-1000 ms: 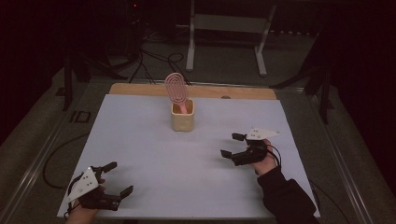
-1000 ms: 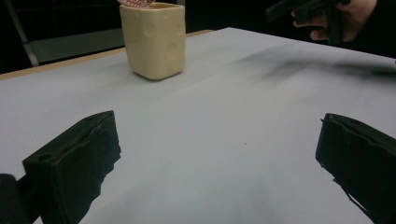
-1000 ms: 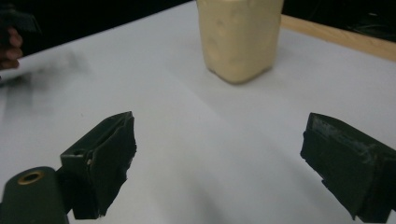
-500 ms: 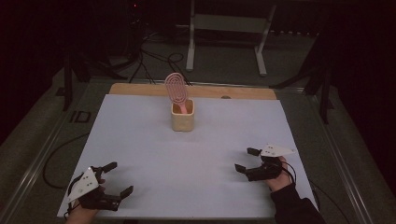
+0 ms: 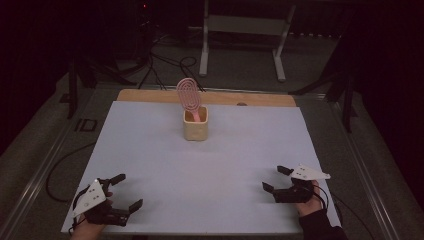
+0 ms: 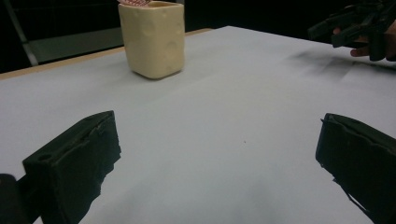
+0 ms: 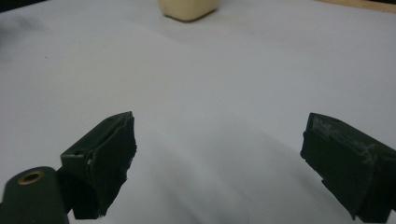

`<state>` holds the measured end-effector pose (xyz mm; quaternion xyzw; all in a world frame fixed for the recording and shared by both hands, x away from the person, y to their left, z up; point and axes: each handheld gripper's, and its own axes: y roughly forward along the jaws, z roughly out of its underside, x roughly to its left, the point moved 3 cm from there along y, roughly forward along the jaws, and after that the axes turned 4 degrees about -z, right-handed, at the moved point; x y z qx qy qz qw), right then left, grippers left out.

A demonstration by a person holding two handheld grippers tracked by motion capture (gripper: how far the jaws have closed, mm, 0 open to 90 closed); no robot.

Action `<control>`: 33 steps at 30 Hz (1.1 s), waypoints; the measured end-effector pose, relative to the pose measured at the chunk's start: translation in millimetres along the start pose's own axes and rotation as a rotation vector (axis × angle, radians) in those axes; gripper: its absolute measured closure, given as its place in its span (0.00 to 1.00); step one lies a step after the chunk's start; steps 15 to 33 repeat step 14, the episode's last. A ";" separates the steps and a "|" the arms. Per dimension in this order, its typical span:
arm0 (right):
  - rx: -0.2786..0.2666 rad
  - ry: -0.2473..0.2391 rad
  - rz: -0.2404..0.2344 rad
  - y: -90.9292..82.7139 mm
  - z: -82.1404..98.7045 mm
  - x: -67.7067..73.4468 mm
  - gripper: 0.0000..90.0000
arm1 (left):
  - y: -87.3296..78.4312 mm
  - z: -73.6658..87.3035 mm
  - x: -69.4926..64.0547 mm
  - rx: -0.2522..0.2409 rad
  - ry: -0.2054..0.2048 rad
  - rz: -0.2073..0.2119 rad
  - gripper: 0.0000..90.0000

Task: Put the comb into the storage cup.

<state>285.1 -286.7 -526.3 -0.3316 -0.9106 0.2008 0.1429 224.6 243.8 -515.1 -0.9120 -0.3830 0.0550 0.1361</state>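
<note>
**Pink spatula upright in cup, both grippers low and wide**

Pink and slotted, the spatula stood in the cream cup at the upper centre of the high view, on the white table. Its long axis ran nearly upright, the oval head up and leaning slightly toward the frame's left. The left gripper sat at the lower left, the right gripper at the lower right, both well apart from the cup, jaws spread wide and holding nothing.

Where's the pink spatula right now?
High view: the pink spatula stands upright in the cream cup, centre-far on the white table, well beyond both grippers.
</note>
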 end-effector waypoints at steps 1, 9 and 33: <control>-0.008 -0.002 0.004 -1.0 0.6 -0.5 0.11 | 0.0 0.0 -0.1 0.000 0.000 0.001 0.00; 0.012 0.013 0.017 0.7 2.7 -1.7 0.11 | 0.4 0.2 0.0 0.004 0.001 0.000 0.00; 0.043 -0.008 0.029 2.2 0.6 1.5 0.11 | 0.4 0.1 -0.2 0.004 0.002 0.001 0.00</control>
